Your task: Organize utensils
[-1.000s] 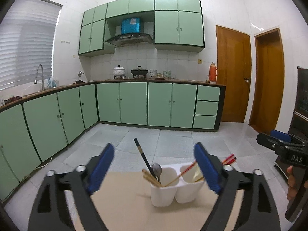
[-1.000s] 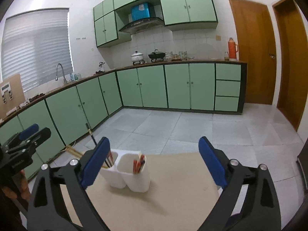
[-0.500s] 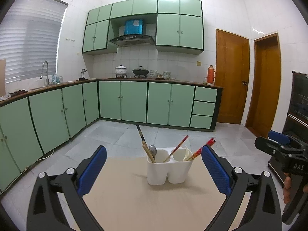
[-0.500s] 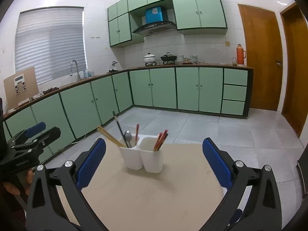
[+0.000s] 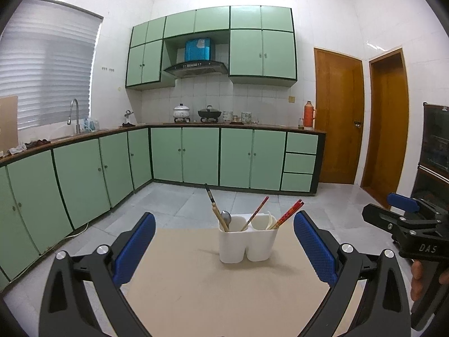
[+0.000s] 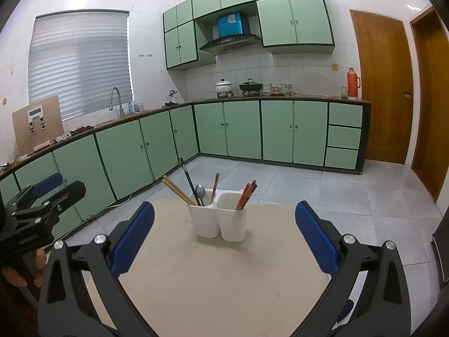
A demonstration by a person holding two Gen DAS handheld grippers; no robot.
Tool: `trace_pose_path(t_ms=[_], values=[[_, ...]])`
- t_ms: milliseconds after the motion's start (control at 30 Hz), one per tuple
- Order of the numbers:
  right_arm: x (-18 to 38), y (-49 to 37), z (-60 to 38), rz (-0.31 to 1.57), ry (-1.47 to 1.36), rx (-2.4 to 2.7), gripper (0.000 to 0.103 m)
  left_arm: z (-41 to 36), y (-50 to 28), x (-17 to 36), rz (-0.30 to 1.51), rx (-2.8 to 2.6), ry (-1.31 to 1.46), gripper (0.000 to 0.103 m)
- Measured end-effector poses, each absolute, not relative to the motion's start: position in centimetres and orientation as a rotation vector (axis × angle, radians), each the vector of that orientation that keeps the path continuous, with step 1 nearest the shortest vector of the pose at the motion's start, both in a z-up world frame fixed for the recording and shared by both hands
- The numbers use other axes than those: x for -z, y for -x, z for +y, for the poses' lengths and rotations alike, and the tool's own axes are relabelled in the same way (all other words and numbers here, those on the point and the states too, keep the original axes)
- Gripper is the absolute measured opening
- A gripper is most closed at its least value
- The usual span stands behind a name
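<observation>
A white two-cup utensil holder (image 5: 247,243) (image 6: 217,220) stands on a beige table (image 5: 210,286) (image 6: 219,278) near its far edge. Its left cup holds a metal spoon (image 5: 226,217) (image 6: 200,191), wooden chopsticks (image 6: 176,191), a black chopstick and a red one. Its right cup holds red chopsticks (image 5: 287,213) (image 6: 247,195) and a white spoon (image 5: 270,220). My left gripper (image 5: 224,247) is open and empty, back from the holder. My right gripper (image 6: 224,233) is open and empty, also back from it. Each gripper shows at the side of the other's view.
The table stands in a kitchen with green cabinets (image 5: 196,157) along the left and far walls. A tiled floor (image 6: 308,185) lies beyond the table. Two wooden doors (image 5: 339,118) are at the right. A dark cabinet (image 5: 435,154) is at the far right.
Both grippers have risen and pulled back from the holder. The holder now sits lower and more central in both views, with more table showing.
</observation>
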State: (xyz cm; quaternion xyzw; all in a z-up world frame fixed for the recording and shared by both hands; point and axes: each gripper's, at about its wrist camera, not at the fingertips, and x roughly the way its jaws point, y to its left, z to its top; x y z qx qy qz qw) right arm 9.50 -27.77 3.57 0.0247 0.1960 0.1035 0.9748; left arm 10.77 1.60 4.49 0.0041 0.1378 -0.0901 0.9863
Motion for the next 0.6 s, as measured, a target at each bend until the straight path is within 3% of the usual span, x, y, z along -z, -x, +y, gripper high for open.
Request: trace_pose_path(t_ms=[600], values=[[-4.6, -6.2, -26.6, 0.360, -0.025, -0.234, 0.097, 1.3, -7.9, -5.2, 0.245, 0.167, -0.017, 0.097]])
